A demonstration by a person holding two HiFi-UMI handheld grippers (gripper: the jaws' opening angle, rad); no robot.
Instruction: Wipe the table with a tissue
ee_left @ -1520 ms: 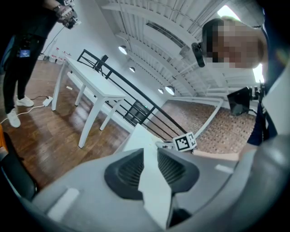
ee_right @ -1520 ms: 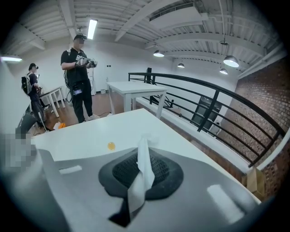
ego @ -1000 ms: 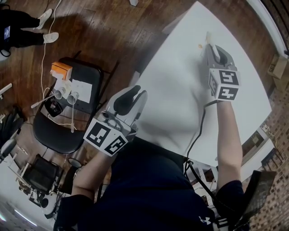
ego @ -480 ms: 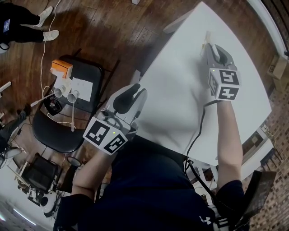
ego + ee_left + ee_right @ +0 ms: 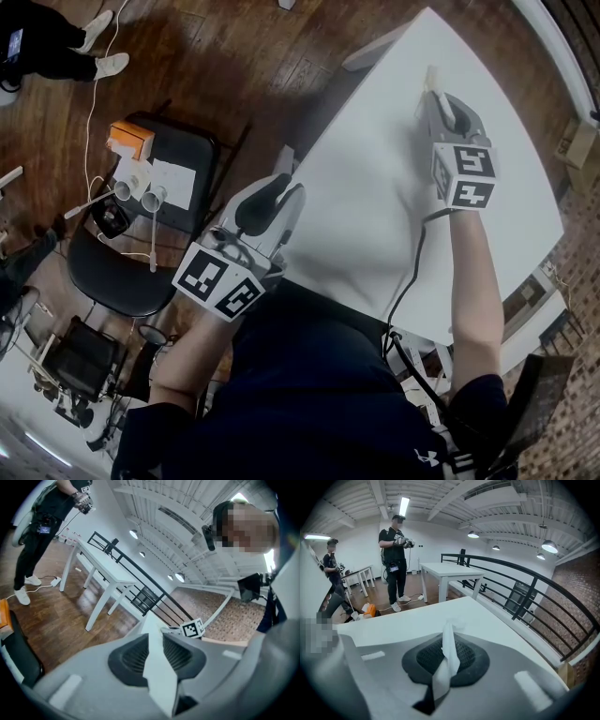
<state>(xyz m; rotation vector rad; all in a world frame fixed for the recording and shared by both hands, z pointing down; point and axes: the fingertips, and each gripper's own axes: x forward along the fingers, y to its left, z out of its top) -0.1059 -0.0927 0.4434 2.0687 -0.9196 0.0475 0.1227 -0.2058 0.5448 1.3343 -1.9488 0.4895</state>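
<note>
The white table (image 5: 375, 206) fills the right of the head view. My right gripper (image 5: 433, 94) is low over its far part, shut on a white tissue (image 5: 431, 77) that pokes past the tips onto the surface. In the right gripper view the tissue (image 5: 449, 648) stands pinched between the dark pads, with the table (image 5: 417, 620) just beyond. My left gripper (image 5: 279, 187) hovers at the table's near left edge, off the surface. In the left gripper view its jaws stand a narrow gap apart (image 5: 157, 634), with only white table showing through.
A black chair (image 5: 141, 272) stands on the wood floor at left, carrying an orange box (image 5: 128, 142), paper and two cups, with cables around it. Someone's feet (image 5: 103, 66) are at top left. Two people (image 5: 396, 559), another white table (image 5: 450, 573) and a black railing (image 5: 525, 592) lie beyond.
A small orange spot beside the tissue a second ago no longer shows. The right gripper has shifted only slightly over that place. The left gripper has stayed put.
</note>
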